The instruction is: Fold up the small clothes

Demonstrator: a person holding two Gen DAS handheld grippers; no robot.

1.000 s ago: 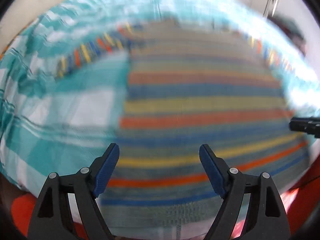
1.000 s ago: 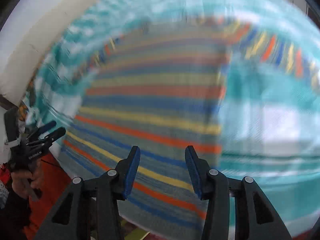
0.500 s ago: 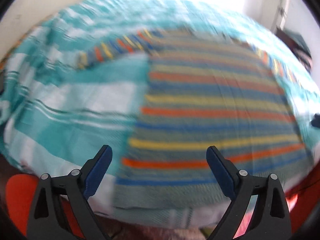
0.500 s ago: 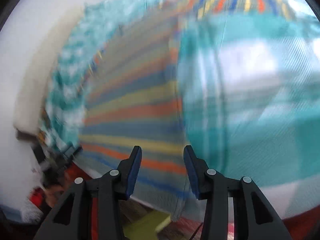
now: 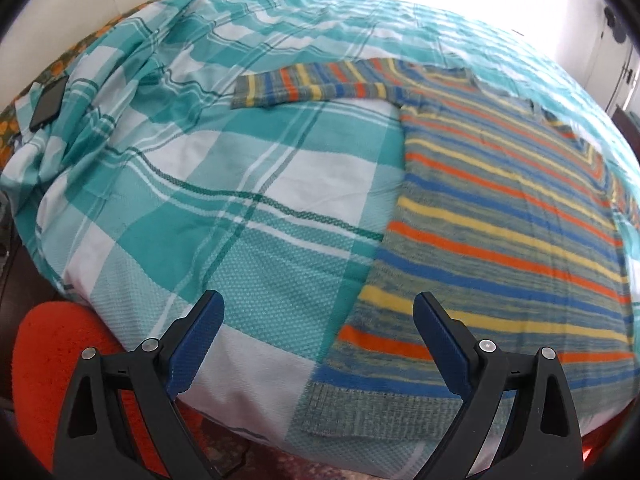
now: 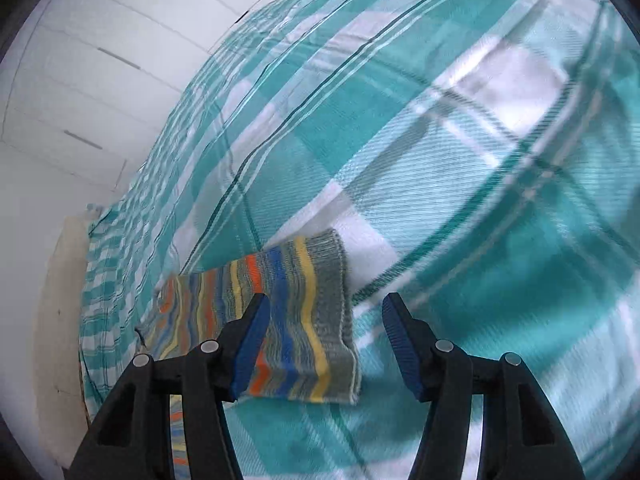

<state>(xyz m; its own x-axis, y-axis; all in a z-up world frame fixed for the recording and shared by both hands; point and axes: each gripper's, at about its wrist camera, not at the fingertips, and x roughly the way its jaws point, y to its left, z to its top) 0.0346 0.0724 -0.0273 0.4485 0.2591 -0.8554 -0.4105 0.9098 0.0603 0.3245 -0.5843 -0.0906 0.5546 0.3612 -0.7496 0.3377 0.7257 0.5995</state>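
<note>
Sweater spread flat on bed, front down or up can't tell; laid out full so sleeves can fold in first, prob. Body lies ahead-right of left claw, hem edge nearest, just past the right finger. One sleeve stretched out far ahead and to the left of that claw, straight across the plaid cover. Other sleeve runs off the right edge of left view, mostly hidden.

Left claw: released, jaws wide, nothing between them, hovering off the near bed edge over cover + hem corner. Looks staged to wait while the other side works, or to take the hem corner next, just a guess.

Right claw: released too, jaws wide, holding nothing. Sleeve cuff sits right between and slightly left of its fingers, left finger overlapping the fabric in view; contact vs. hover can't tell. Placement suggests lining up for a cuff pinch to swing sleeve over the body.

Look of the thing: knit, grey-green base w/ orange, yellow, blue horiz stripes; ribbed grey band at hem and cuff. Body lies smooth, few wrinkles. Cuff end a bit wavy, edge slightly lifted. Soft, floppy; likely drapes and drags if pinched at one pt only.

Other: dark phone far left on rumpled cover, well apart from sweater. Orange item below bed edge, left of left claw.
</note>
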